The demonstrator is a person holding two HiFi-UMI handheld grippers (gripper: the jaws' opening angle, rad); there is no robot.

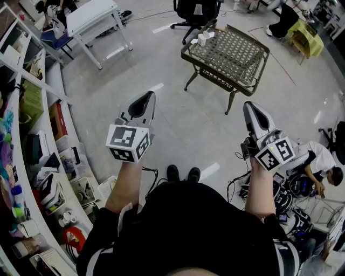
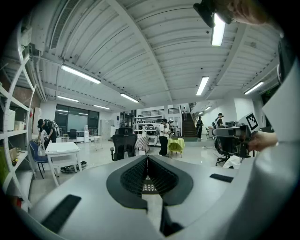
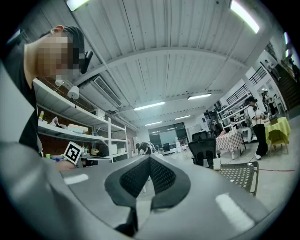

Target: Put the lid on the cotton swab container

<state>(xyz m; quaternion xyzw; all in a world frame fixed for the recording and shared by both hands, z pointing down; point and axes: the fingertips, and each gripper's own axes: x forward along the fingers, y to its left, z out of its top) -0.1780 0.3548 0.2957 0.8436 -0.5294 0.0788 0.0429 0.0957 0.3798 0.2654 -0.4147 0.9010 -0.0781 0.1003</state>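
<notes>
A small white container and a second small white piece (image 1: 204, 38) sit on the far corner of a low wicker table (image 1: 237, 59) across the floor; they are too small to tell apart. The same table (image 3: 239, 174) shows in the right gripper view, with a white object (image 3: 216, 163) on its far edge. My left gripper (image 1: 145, 100) and right gripper (image 1: 250, 109) are held up in the air, well short of the table. Both are shut with nothing between the jaws, which meet at their tips in the left gripper (image 2: 147, 157) and the right gripper (image 3: 150, 158).
Shelves crammed with boxes and supplies (image 1: 32, 161) run along the left. A white table (image 1: 91, 16) and a black office chair (image 1: 197, 13) stand at the back. A person (image 1: 318, 161) crouches among cables at the right. Bare floor lies between me and the wicker table.
</notes>
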